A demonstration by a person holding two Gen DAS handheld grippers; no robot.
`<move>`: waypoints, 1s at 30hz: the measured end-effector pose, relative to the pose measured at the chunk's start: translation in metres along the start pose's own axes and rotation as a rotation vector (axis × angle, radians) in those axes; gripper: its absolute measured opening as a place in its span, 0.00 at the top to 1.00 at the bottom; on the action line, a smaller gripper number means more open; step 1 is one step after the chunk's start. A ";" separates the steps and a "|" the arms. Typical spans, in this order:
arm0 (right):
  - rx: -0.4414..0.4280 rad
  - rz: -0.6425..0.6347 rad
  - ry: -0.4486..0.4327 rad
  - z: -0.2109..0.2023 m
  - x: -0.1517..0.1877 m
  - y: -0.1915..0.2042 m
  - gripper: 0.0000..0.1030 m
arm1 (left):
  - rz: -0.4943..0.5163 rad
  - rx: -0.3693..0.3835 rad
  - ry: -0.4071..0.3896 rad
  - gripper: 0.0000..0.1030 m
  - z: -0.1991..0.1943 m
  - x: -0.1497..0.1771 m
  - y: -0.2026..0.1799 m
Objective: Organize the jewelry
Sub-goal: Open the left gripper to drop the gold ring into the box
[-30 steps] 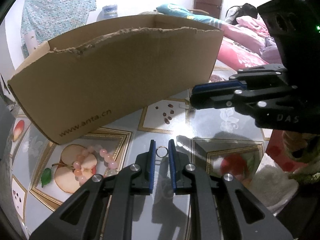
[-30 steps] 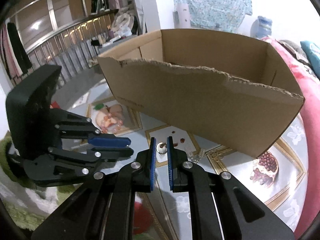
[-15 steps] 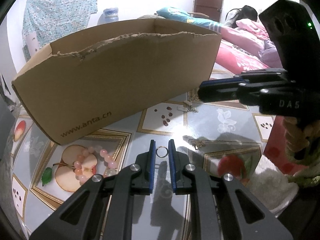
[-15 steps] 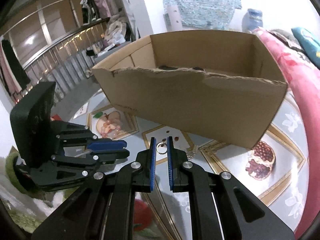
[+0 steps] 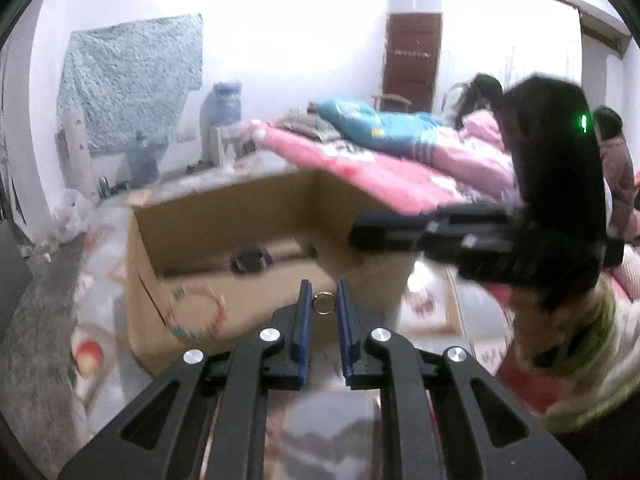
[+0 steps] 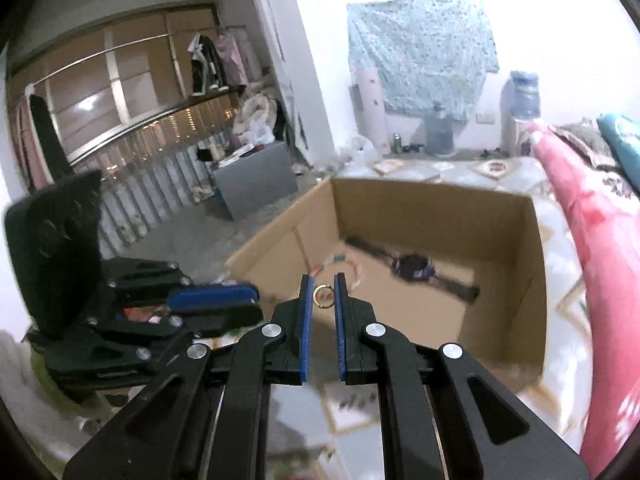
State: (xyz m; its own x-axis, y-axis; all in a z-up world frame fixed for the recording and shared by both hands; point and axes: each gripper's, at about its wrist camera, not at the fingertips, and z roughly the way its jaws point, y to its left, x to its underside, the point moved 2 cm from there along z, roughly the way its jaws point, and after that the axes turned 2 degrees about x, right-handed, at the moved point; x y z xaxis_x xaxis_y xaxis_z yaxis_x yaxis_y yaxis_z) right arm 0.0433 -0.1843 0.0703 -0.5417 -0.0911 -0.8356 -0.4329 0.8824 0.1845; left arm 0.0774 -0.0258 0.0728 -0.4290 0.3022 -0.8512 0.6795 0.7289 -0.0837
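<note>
While each gripper holds its own small ring, both pairs of jaws stand nearly closed and pinch the ring at its two sides. The left gripper (image 5: 323, 304) has a thin gold ring (image 5: 323, 303) between its blue pads, close to the tips. The right gripper (image 6: 323, 297) holds a second ring (image 6: 323, 296) in the same way.

I judge these rings to be very light, stiff and smooth, so they can slip or turn easily. A grip across the outside of the band, as now, seems the best place, and only a light squeeze is needed.

Just beyond the tips is the open cardboard box (image 6: 536, 280). Ahead of the right jaws, the right wrist view shows the box floor clearly, with a dark watch-like thing (image 6: 412, 266) and a pale beaded bracelet (image 6: 340, 264) lying there. The left wrist view is more blurred, but it alone shows the person's sleeve (image 5: 580, 352) behind the right gripper, and the bed with pink covers (image 5: 400, 168) beyond the box.
</note>
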 end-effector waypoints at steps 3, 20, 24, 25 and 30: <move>0.055 0.010 0.044 0.027 -0.015 -0.008 0.92 | -0.010 -0.031 0.024 0.88 0.022 -0.021 0.018; 0.143 0.155 0.210 0.086 -0.015 -0.056 0.83 | -0.127 -0.163 0.217 0.82 0.114 -0.028 0.063; 0.117 0.173 0.170 0.076 -0.019 -0.060 0.83 | -0.132 -0.177 0.201 0.79 0.106 -0.027 0.061; 0.111 0.176 0.156 0.072 -0.020 -0.060 0.82 | -0.134 -0.181 0.193 0.78 0.103 -0.027 0.061; 0.051 0.186 0.089 0.052 -0.024 -0.059 0.79 | -0.137 -0.187 0.147 0.71 0.083 -0.027 0.057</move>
State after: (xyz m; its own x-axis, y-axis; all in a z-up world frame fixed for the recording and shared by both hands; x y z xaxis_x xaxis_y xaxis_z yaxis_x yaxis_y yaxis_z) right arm 0.1197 -0.2101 0.0524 -0.6715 0.0375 -0.7400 -0.2832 0.9099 0.3031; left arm 0.1775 -0.0434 0.0483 -0.6003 0.2685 -0.7533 0.4932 0.8658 -0.0843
